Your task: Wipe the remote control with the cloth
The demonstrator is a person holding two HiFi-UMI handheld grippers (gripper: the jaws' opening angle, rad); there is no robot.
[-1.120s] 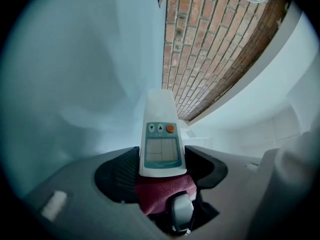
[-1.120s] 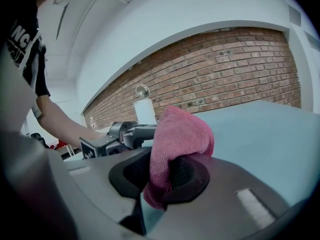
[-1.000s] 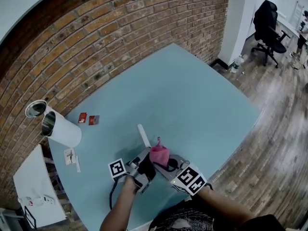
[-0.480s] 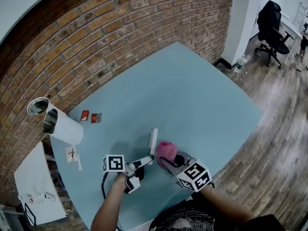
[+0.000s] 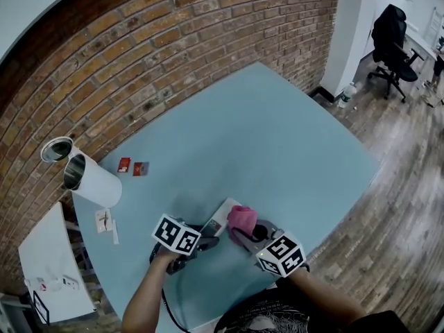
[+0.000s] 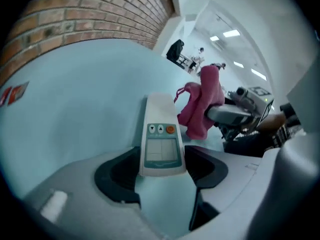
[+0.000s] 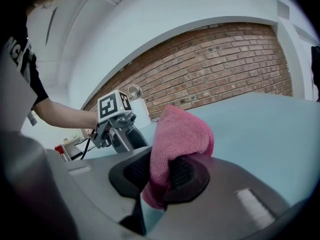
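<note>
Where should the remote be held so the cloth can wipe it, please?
Grip the remote by its near end, beside the screen, squeezing across its narrow width from the person's side, as the left gripper does. It is long and slim, so the buttons and far end lie free for the cloth.

this looks like an office workspace. a black swivel chair (image 5: pixel 388 37) stands far right on a wood-plank floor (image 5: pixel 388 207), near a white pillar (image 5: pixel 352 26). a bare brick wall (image 5: pixel 173 54) runs along the far left side of a pale blue tabletop (image 5: pixel 277 137). the left gripper view shows strip lights (image 6: pixel 231 33) set in a white ceiling.
</note>
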